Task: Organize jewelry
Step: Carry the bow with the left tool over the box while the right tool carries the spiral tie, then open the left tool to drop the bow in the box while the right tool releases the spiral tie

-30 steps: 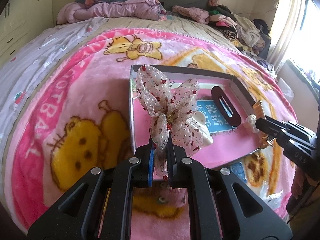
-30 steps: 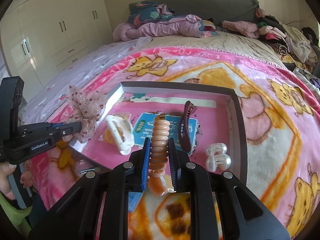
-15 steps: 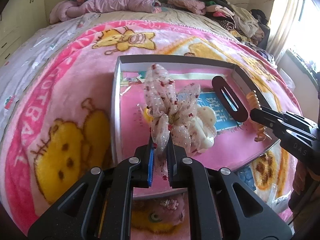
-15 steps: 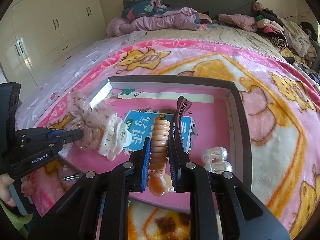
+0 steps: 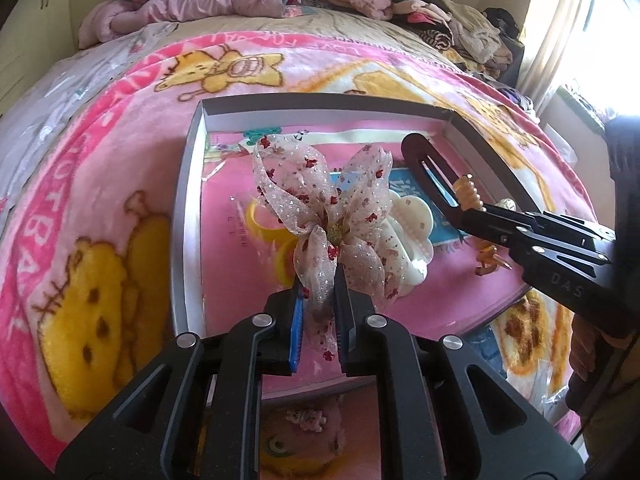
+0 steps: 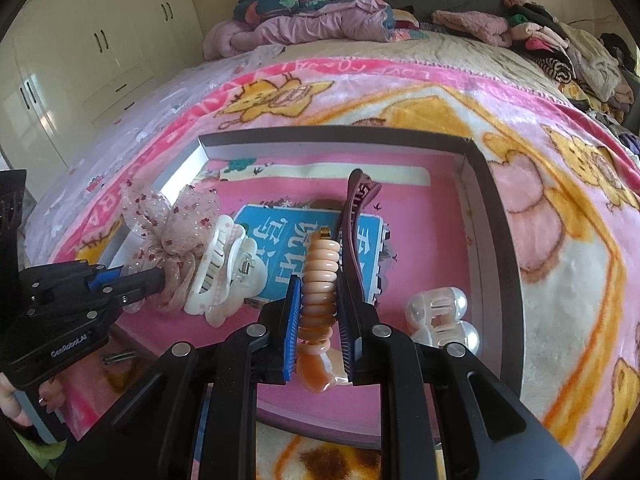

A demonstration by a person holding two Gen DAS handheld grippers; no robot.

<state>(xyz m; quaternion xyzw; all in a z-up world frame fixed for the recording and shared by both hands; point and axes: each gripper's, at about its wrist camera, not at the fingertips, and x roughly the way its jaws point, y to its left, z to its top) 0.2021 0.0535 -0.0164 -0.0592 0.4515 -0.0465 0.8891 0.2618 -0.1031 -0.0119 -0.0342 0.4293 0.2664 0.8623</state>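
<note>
A shallow grey-rimmed box (image 5: 182, 216) (image 6: 504, 240) with a pink floor lies on the bed. My left gripper (image 5: 318, 300) (image 6: 160, 278) is shut on a sheer pink bow with red dots (image 5: 320, 204) (image 6: 168, 224) and holds it over the box's left part. My right gripper (image 6: 318, 300) (image 5: 466, 210) is shut on a peach spiral hair coil (image 6: 318, 276) (image 5: 468, 194) over the box's middle. In the box lie a white claw clip (image 5: 412, 232) (image 6: 228, 264), a dark maroon hair clip (image 5: 428, 172) (image 6: 354, 232) and a pearly clip (image 6: 444, 316).
A pink cartoon blanket (image 5: 100, 184) (image 6: 560, 208) covers the bed. Piled clothes (image 5: 440, 24) (image 6: 560, 48) and a quilt (image 6: 312, 20) lie at the head. White wardrobes (image 6: 88, 52) stand at the left, a bright window (image 5: 600, 40) at the right. A small pink item (image 5: 308, 418) lies before the box.
Both grippers have moved forward over the box with their loads. The bow went from the box's left rim to above its floor; the coil now sits beside the maroon clip.
</note>
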